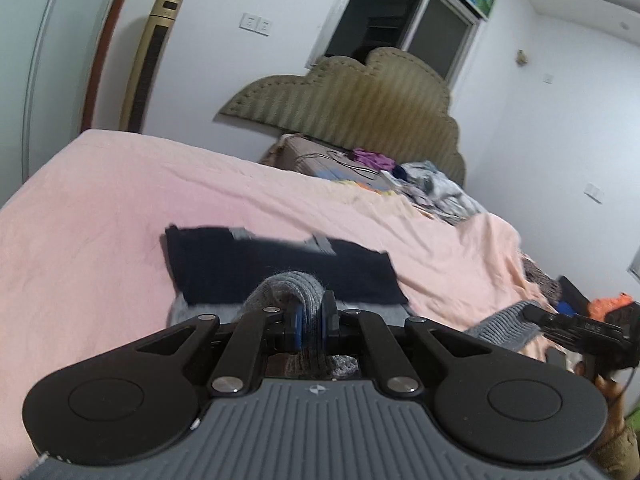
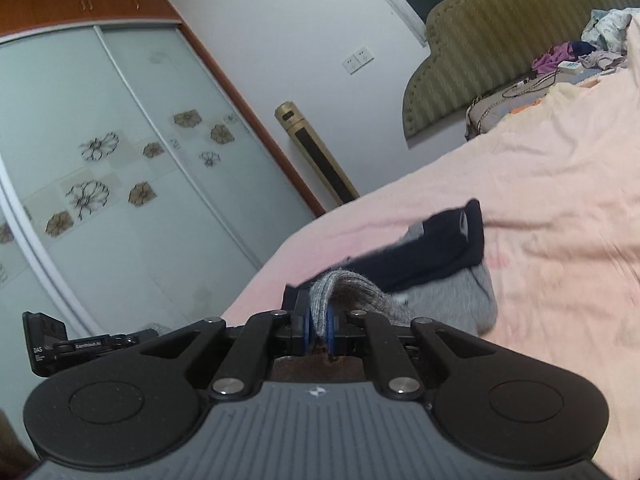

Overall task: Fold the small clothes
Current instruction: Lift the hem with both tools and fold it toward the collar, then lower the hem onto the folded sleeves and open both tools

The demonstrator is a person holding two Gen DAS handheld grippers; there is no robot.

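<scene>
Bedroom setting: a bed under a pink sheet (image 1: pixel 120 208) serves as the work surface, with an olive padded headboard (image 1: pixel 360 100) and a loose pile of clothes (image 1: pixel 432 188) far ahead of the tools.

Left gripper (image 1: pixel 311 326): jaws closed tight on a fold of grey ribbed knit hem (image 1: pixel 292 284). Right gripper (image 2: pixel 319 326): likewise clamped on the same grey knit edge (image 2: pixel 352 288). The two tools hold separate points along that hem.

Task item: a small grey-and-navy knitted garment (image 1: pixel 280 268), its hem raised at the jaws, its navy body (image 2: pixel 432 248) trailing forward onto the sheet just beyond the fingertips.

Assessment: light, soft, limp, somewhat stretchy; it will sag between grips and drape readily. Ribbed hem corners judged the soundest hold. Knit offers friction, so slippage risk appears low; uneven tension may skew the fold.
</scene>
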